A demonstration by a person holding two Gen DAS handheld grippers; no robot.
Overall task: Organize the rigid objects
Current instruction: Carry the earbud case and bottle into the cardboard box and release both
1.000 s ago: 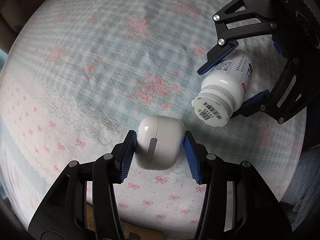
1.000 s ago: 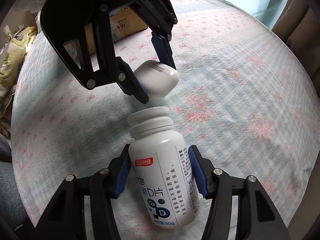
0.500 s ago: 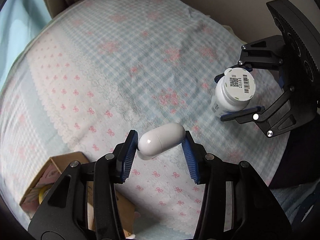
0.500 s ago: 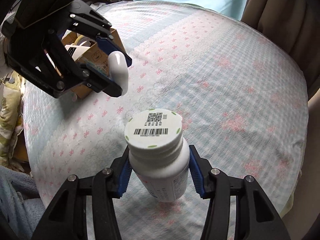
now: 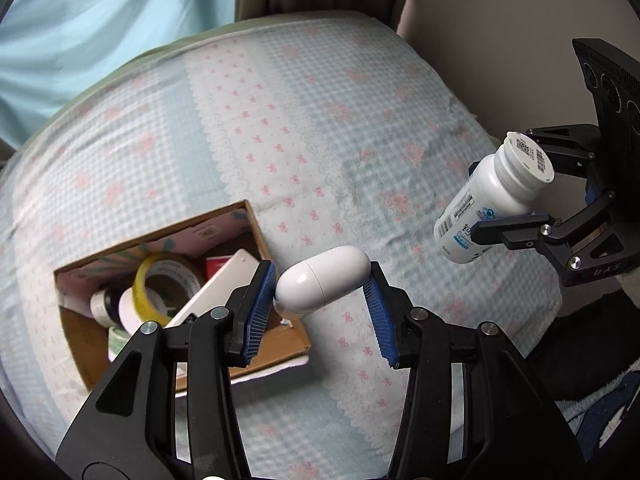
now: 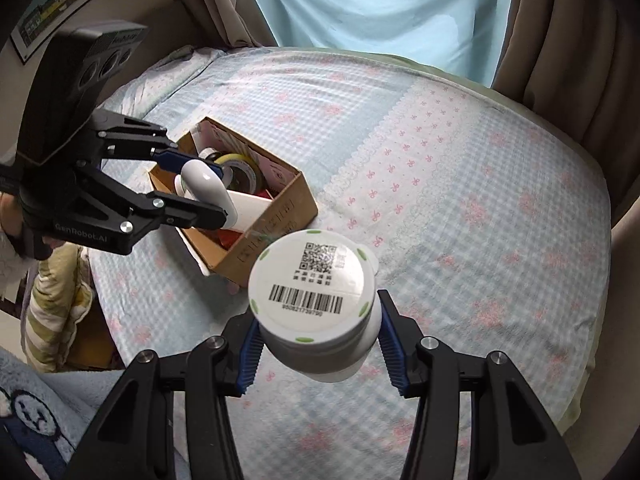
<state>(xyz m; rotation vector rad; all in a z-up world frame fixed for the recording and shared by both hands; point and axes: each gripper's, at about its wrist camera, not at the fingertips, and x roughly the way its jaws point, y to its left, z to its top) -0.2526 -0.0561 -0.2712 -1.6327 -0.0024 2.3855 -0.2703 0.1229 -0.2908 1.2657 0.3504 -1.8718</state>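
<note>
My left gripper clamped on white capsule case, long axis crosswise between pads, right at near-right corner of cardboard box. Left closer to box, probably drops first. Right gripper gripping pill bottle upright, further right, off bed.

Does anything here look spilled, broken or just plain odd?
Nothing spilled or broken. The cardboard box is a jumble, with a yellow tape roll lying askew. The left gripper holds a white case; the right gripper holds a pill bottle.
</note>
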